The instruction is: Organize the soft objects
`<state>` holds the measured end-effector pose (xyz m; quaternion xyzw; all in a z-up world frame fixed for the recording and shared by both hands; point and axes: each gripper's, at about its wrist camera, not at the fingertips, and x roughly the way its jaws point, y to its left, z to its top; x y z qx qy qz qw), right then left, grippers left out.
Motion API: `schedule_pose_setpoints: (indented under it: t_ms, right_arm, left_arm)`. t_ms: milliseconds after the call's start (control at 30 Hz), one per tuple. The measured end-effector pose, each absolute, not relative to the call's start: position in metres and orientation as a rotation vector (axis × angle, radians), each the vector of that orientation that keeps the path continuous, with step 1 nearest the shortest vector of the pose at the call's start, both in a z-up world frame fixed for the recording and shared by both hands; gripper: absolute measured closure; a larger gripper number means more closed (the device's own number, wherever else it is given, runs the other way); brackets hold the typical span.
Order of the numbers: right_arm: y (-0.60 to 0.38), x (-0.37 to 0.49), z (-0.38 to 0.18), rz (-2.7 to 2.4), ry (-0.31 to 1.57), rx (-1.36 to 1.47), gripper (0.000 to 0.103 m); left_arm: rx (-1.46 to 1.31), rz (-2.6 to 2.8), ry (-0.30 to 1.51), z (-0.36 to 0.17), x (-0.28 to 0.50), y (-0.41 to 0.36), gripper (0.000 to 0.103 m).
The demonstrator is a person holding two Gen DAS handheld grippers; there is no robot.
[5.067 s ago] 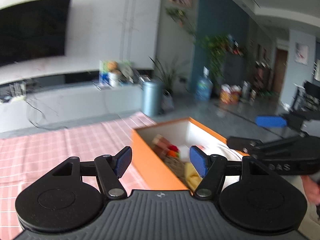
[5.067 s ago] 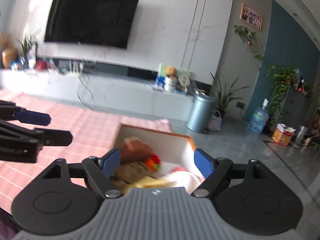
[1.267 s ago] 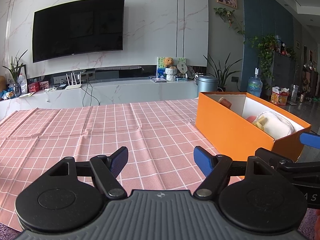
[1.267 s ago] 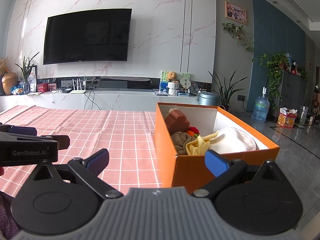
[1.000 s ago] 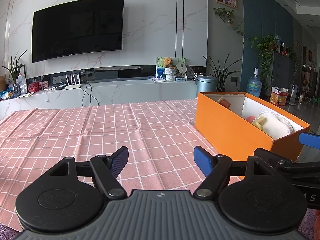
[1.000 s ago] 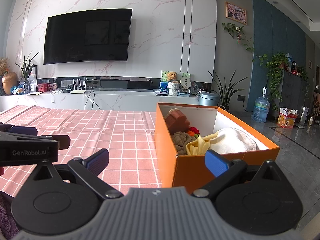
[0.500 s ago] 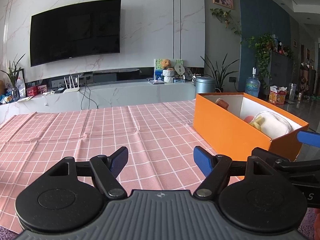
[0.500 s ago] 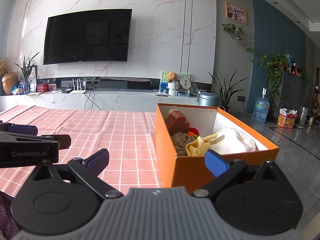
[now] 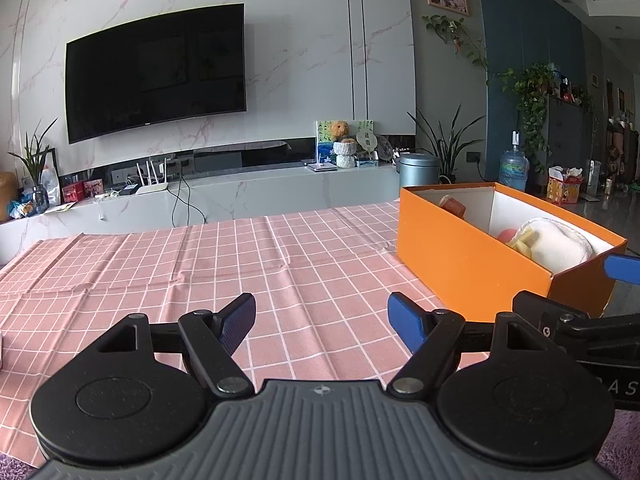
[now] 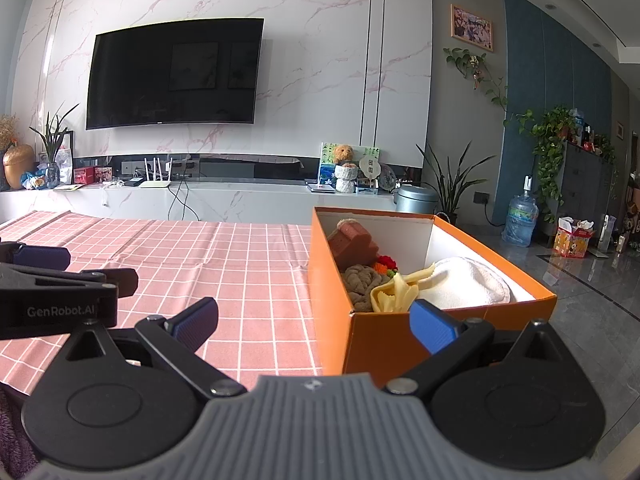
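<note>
Soft objects are gathered inside the orange box [image 10: 400,332] at the right end of the pink checked tablecloth [image 10: 248,280]: a white plush pad [image 10: 468,286], a yellow cloth [image 10: 394,298], a brown knitted piece [image 10: 364,280], a reddish-brown plush block [image 10: 352,242] and a small red-and-orange item [image 10: 386,264]. No loose soft thing can be seen on the cloth in either view. The left gripper [image 9: 320,316] is held low over bare cloth, jaws wide and empty; the right gripper [image 10: 314,322] is held just before the box's near end, jaws likewise wide and empty. The sorting is judged to be complete or nearly so. A check for any remaining item is called for next; otherwise both grippers can be withdrawn.
</note>
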<state>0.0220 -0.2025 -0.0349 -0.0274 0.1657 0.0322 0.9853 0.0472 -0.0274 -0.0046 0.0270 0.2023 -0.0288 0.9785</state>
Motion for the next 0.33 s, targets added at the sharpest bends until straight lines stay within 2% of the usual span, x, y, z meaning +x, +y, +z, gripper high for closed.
schedule_pose_setpoints:
  t_ms: [333]
  right_arm:
    - [-0.2027,0.0221,-0.0352,0.065,0.332,-0.055,0.003]
  left_arm:
    - [0.049,-0.067,0.414,-0.0044,0.0474,-0.0253,0.014]
